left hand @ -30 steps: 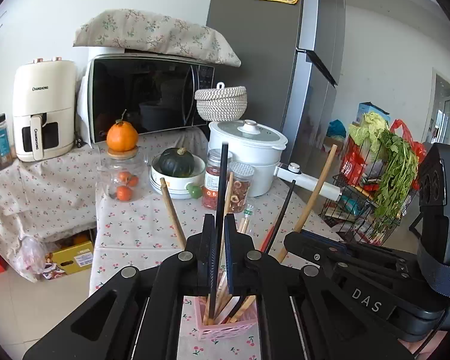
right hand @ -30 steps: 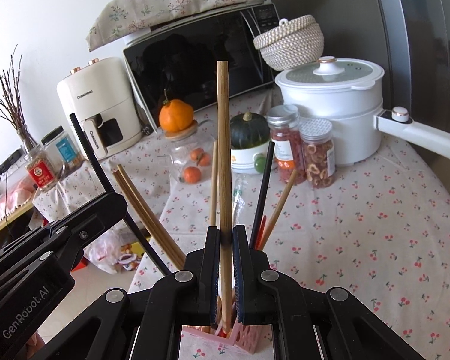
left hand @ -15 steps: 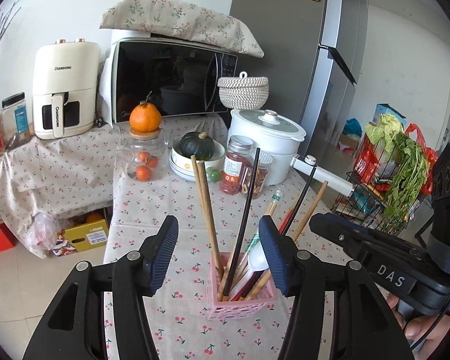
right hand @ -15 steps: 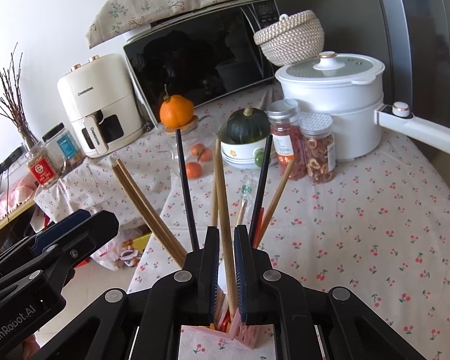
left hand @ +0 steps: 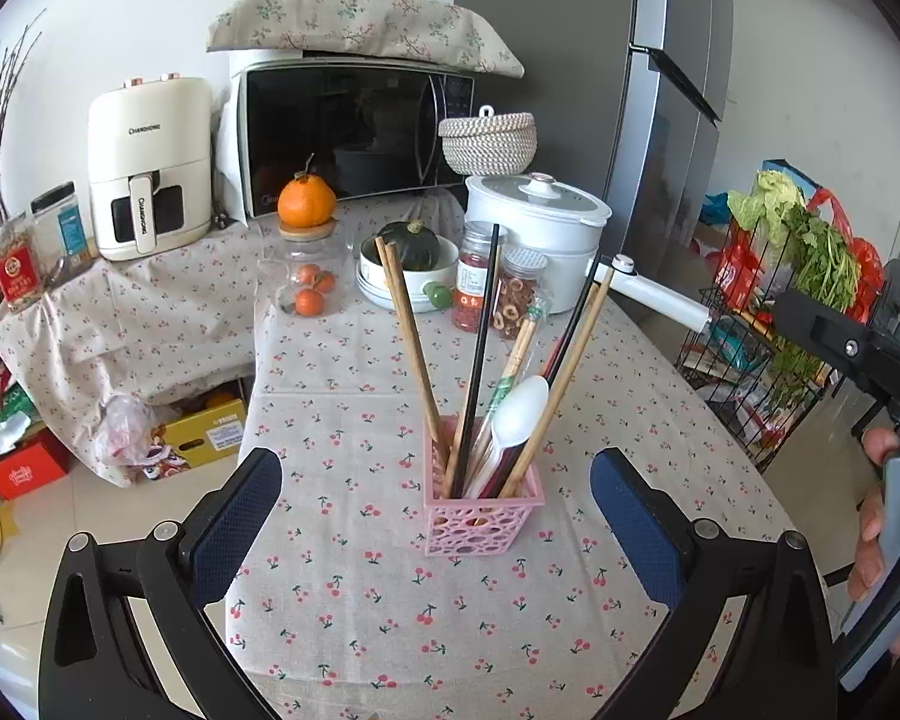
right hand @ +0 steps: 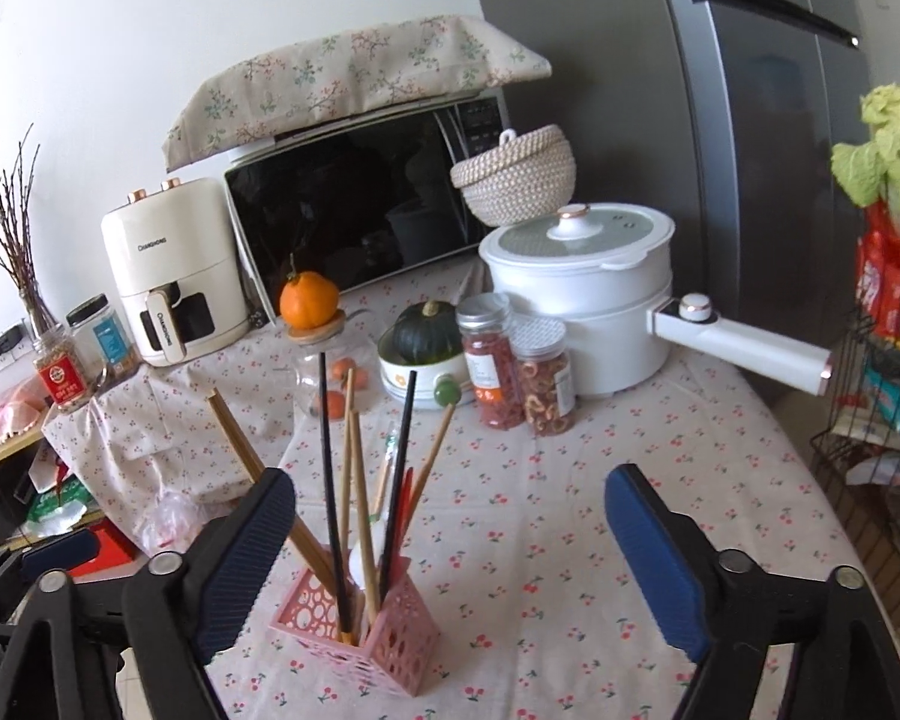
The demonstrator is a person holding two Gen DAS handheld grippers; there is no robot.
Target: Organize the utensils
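Microwave [left hand: 354,126] (under a floral cloth), air fryer [left hand: 149,165], white pot [left hand: 537,240].

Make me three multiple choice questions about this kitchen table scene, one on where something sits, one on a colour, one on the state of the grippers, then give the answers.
1. Where is the orange?
A. on the lid of the glass jar
B. inside the woven basket
C. in the pink holder

2. What colour is the spoon in the pink holder?
A. black
B. white
C. green

3. How do the left gripper and right gripper stand?
A. both shut on chopsticks
B. only the left open
C. both open, holding nothing

Answers: 1 A, it rests on the jar's wooden lid; 2 B, its bowl shows white among the chopsticks; 3 C, each view shows wide-spread jaws with nothing between them.
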